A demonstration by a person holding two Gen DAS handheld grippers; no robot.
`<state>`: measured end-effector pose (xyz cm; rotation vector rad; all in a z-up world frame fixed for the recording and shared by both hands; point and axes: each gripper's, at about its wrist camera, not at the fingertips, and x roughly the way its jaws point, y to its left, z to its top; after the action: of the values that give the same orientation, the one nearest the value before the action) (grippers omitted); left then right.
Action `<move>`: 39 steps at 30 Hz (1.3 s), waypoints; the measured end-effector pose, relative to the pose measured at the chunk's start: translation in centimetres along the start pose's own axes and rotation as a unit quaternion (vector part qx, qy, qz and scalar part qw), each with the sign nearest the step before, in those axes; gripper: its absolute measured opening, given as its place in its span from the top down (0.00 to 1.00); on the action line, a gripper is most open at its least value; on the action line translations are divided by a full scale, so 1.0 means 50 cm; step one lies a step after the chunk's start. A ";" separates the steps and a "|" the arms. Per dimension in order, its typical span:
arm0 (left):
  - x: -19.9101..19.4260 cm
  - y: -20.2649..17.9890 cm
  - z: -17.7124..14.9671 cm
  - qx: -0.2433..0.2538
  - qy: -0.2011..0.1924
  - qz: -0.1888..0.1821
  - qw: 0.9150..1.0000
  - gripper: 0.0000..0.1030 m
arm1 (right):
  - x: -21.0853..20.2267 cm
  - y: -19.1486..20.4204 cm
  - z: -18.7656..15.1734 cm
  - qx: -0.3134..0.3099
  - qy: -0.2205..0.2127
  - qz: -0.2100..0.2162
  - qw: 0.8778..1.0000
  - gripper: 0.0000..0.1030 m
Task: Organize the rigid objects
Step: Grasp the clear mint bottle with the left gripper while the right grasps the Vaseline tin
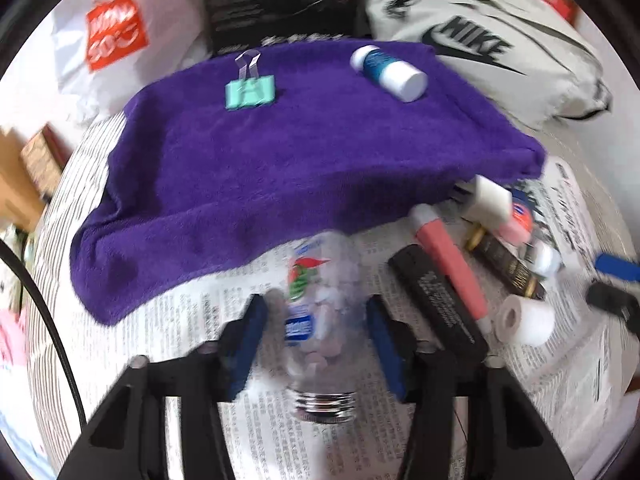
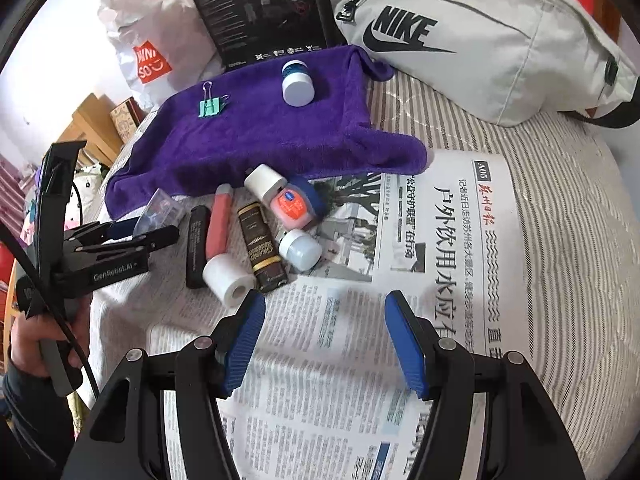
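Clear plastic bottle (image 1: 320,312) is clamped in the left gripper (image 1: 316,344) above the newspaper (image 2: 400,320), near the purple towel (image 1: 280,168), where a binder clip (image 1: 250,92) is already laid, probably sorted. The right gripper (image 2: 324,336) is held apart, empty.

Towel (image 2: 256,136): on the bed, behind the newspaper (image 2: 400,280), its front edge overlapping the paper.
Clip (image 2: 209,106): on the towel, left part.
Jar (image 2: 298,84): on the towel, right of the clip, well apart.
Bag (image 2: 480,40): behind and right of the towel.
Box (image 2: 260,12): behind the towel, left of the bag.
Clutter (image 2: 256,236): on the newspaper, just before the towel's front edge.
Roll (image 2: 228,280): nearest piece of the clutter.
Bottle (image 1: 320,312): between the left gripper (image 1: 316,340) fingers, left of the clutter; contact seems likely, blurred.
Right gripper (image 2: 324,340): over the newspaper, before the clutter.
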<state>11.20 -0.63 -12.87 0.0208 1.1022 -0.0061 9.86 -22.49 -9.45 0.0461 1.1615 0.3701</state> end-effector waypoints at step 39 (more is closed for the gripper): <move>-0.004 -0.005 -0.011 0.007 -0.019 -0.003 1.000 0.62 | 0.103 -0.040 0.066 -0.067 0.006 -0.087 0.994 0.65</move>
<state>10.64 -0.87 -12.95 0.0296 1.0644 -0.0202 15.12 -22.27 -13.14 -0.1745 1.1414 0.2925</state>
